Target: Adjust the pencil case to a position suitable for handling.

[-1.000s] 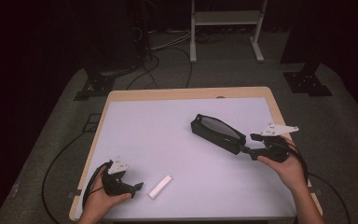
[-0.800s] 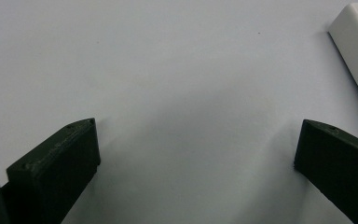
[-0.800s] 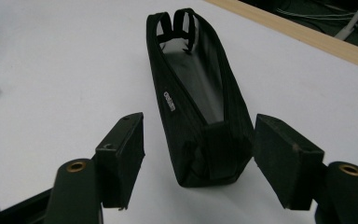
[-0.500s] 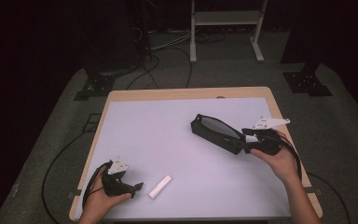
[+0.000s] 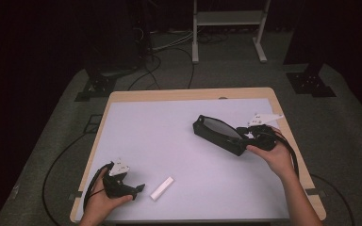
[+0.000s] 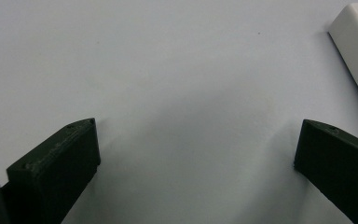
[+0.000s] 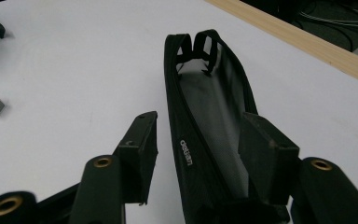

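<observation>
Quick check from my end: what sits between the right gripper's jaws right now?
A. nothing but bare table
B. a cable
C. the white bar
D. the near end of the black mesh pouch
D. In the right gripper view the black mesh pouch runs up between the two jaws of the right gripper, which have just been closing around it with a gap left on one side; the white bar lies far off.

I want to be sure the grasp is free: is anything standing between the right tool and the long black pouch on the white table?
Nothing visible stands in the way. The right tool already straddles the near end of the long black mesh-topped pouch; its jaws have just been closing, with a gap remaining at one jaw. The small white block lies far off.
</observation>
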Motion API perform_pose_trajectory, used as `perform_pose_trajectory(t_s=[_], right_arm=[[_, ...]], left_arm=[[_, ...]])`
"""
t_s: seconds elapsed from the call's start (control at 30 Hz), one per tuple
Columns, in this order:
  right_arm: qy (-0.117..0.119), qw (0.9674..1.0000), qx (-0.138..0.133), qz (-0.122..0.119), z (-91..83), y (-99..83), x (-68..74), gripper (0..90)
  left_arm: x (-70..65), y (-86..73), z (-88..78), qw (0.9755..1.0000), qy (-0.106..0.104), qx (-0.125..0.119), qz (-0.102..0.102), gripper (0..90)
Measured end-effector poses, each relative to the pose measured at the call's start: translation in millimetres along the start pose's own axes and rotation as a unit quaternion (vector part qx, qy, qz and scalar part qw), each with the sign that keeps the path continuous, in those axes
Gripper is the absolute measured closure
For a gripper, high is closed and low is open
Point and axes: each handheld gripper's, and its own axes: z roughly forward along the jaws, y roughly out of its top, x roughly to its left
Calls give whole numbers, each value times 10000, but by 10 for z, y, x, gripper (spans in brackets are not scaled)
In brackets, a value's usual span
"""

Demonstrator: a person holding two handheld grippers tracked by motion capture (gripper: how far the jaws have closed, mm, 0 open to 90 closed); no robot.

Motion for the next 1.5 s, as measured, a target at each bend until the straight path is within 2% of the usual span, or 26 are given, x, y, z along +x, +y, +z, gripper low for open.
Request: perform_pose_trajectory(t_s=[0.43, 0.8, 1.07, 1.3, 1.5], right_arm=[[221, 9995, 226, -90, 263, 126, -17, 473], [369, 9983, 393, -199, 480, 140, -5, 492], [471, 9973, 525, -204, 580, 139, -13, 557], [503, 9973, 499, -183, 635, 178, 11, 623], [526, 9970, 550, -154, 677, 198, 20, 715]], left_arm=[[3, 0, -1, 10000, 6, 9, 20, 0], [1, 0, -1, 10000, 1, 8, 11, 0], [2, 0, -1, 10000, 2, 7, 12, 0], [2, 0, -1, 10000, 3, 6, 12, 0], [2, 0, -1, 10000, 4, 7, 14, 0]])
